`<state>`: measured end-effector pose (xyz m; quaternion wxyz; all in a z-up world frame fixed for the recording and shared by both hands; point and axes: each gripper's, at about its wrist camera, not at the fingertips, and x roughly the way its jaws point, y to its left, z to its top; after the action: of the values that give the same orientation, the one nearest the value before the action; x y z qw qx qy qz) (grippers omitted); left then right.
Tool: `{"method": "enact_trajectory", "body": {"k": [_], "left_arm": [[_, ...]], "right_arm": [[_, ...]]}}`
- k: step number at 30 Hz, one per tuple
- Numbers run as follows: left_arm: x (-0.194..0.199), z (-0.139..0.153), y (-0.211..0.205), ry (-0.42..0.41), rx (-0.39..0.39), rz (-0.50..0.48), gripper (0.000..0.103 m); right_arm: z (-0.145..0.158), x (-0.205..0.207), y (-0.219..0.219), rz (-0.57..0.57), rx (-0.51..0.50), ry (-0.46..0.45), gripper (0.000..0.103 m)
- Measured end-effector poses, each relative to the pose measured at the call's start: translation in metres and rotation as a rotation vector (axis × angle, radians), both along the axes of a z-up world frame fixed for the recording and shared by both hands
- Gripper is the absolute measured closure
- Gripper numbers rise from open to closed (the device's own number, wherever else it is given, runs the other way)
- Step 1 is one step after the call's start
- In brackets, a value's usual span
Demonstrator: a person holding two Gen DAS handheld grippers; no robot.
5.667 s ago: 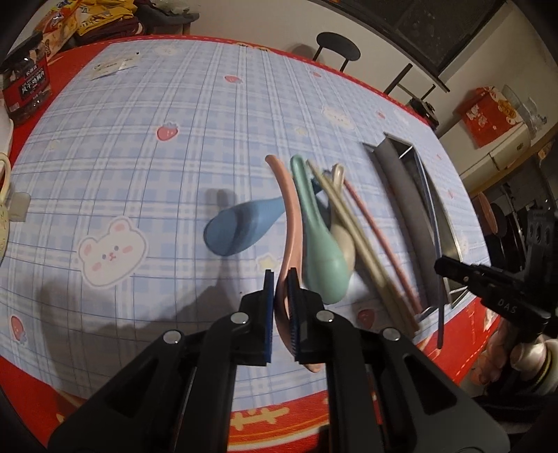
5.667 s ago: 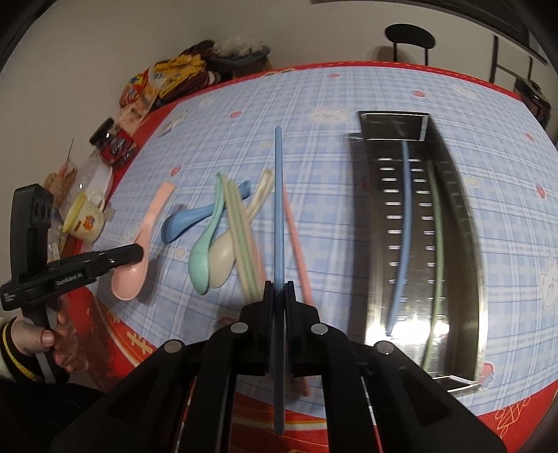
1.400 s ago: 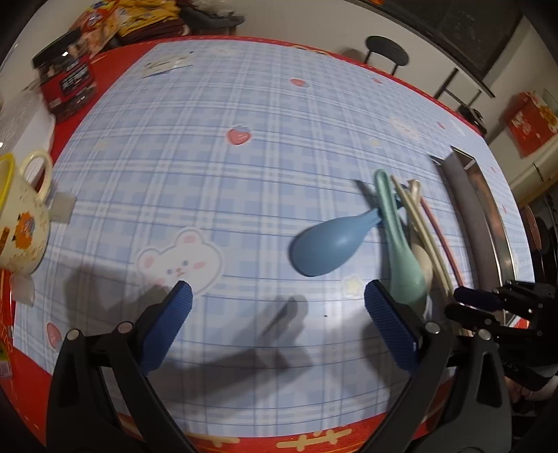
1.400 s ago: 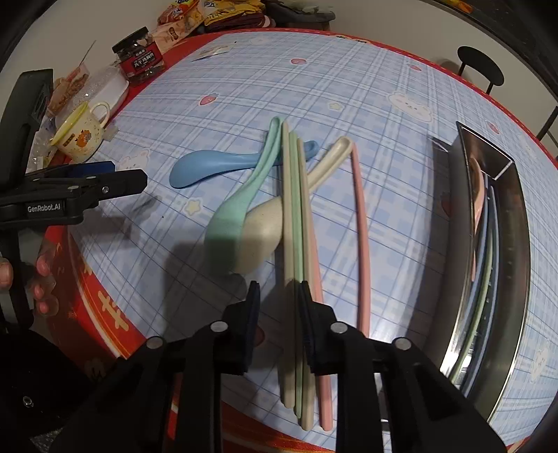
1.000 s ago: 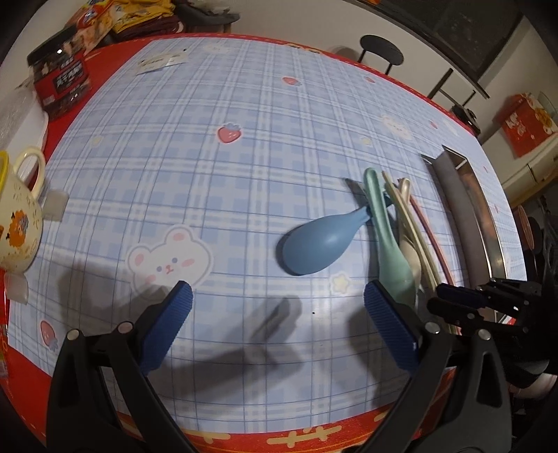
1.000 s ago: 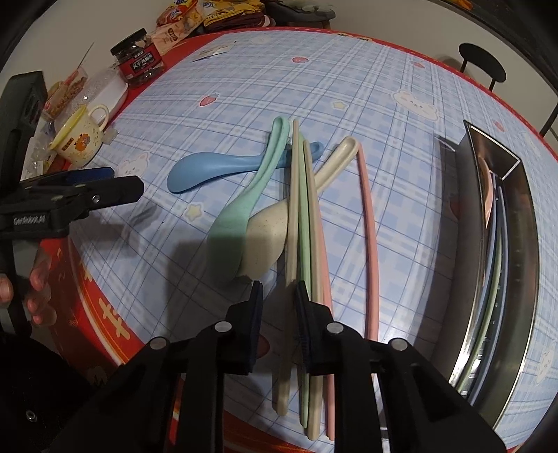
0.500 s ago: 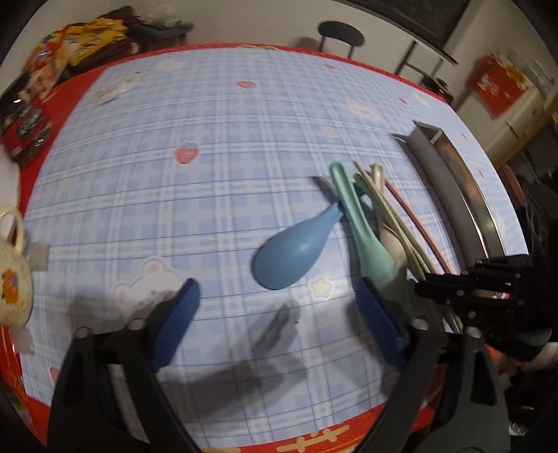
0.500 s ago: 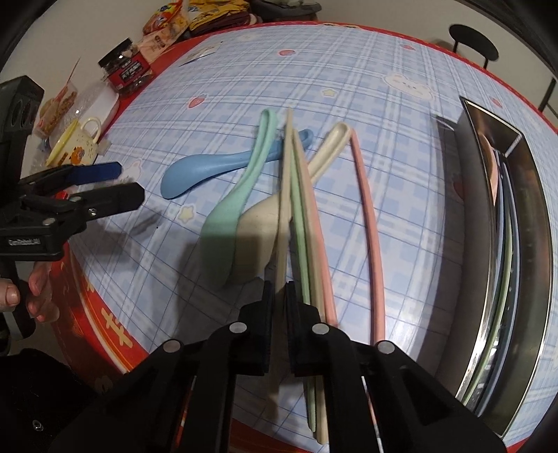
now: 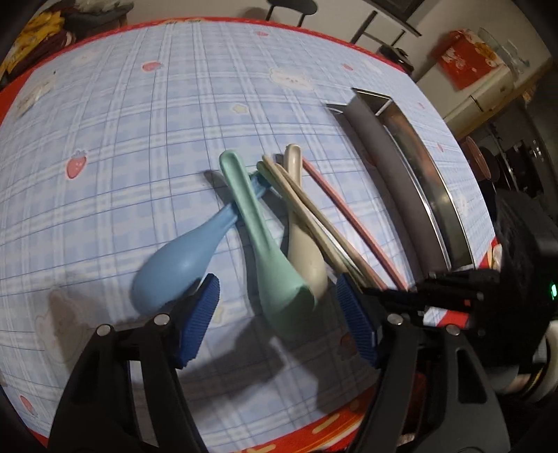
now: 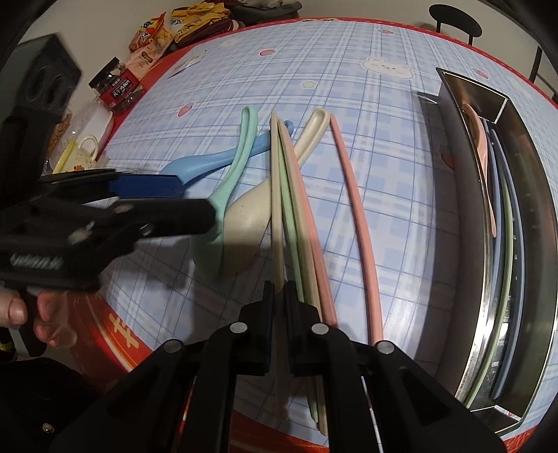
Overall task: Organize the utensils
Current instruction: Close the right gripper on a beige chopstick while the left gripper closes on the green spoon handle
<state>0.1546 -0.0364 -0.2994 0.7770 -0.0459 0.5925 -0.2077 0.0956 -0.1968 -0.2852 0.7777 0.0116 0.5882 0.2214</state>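
A green spoon (image 9: 261, 226) lies across the handle of a blue spoon (image 9: 178, 265), beside a beige spoon (image 9: 305, 254). My left gripper (image 9: 279, 313) hangs over the green spoon's bowl. Its jaws are closing, the bowl lies between the blue pads (image 9: 200, 320), and they do not touch it. My right gripper (image 10: 278, 291) is shut on the near end of a beige chopstick (image 10: 275, 209). Beside that chopstick lie a green chopstick (image 10: 289, 216), another beige one and two pink chopsticks (image 10: 352, 216). The steel tray (image 10: 533, 223) holds a pink spoon (image 10: 483, 153) with blue and green chopsticks.
The blue checked tablecloth ends in a red border (image 10: 115, 334) near me. At the far left stand a yellow cup (image 10: 78, 156), a dark jar (image 10: 117, 87) and snack bags (image 10: 153, 45). A black chair (image 10: 455, 17) stands beyond the table. A hand (image 10: 21, 313) grips the left tool.
My left gripper has swung right, over the green spoon, and its jaws have narrowed. My right gripper has closed on the beige chopstick and lifted its near end slightly.
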Motion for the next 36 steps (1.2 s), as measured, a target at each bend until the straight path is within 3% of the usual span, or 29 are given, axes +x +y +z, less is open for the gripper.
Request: {"method": "enact_trajectory", "body": {"k": [2,5,11,14,15,21,28,32,36], "left_arm": [[0.012,-0.005,0.0,0.038,-0.019,0.041,0.049],[0.022,-0.007,-0.001,0.072,-0.032,0.07,0.055],[0.032,-0.015,-0.015,0.093,0.031,0.052,0.065],[0.036,-0.016,-0.021,0.086,0.061,0.041,0.08],[0.038,-0.016,-0.023,0.086,0.071,0.033,0.081],[0.042,-0.021,-0.031,0.101,0.136,0.003,0.079],[0.039,-0.02,-0.027,0.093,0.138,-0.017,0.078],[0.028,-0.013,-0.021,0.06,0.183,-0.026,0.059],[0.012,-0.012,-0.024,0.019,0.29,-0.085,0.049]], "right_arm": [[0.0,0.0,-0.001,0.001,0.0,-0.002,0.096],[0.0,-0.001,-0.002,0.002,0.004,-0.002,0.096],[0.0,-0.001,-0.002,0.002,0.009,-0.004,0.096],[0.0,0.0,-0.002,0.003,0.011,-0.005,0.096],[-0.001,0.001,-0.001,0.003,0.012,-0.005,0.096],[0.0,0.0,-0.002,0.001,0.019,-0.006,0.096],[-0.001,0.001,-0.002,0.002,0.023,-0.006,0.096],[0.0,0.001,-0.002,0.0,0.025,-0.006,0.096],[0.0,0.001,-0.002,-0.001,0.026,-0.007,0.096]]}}
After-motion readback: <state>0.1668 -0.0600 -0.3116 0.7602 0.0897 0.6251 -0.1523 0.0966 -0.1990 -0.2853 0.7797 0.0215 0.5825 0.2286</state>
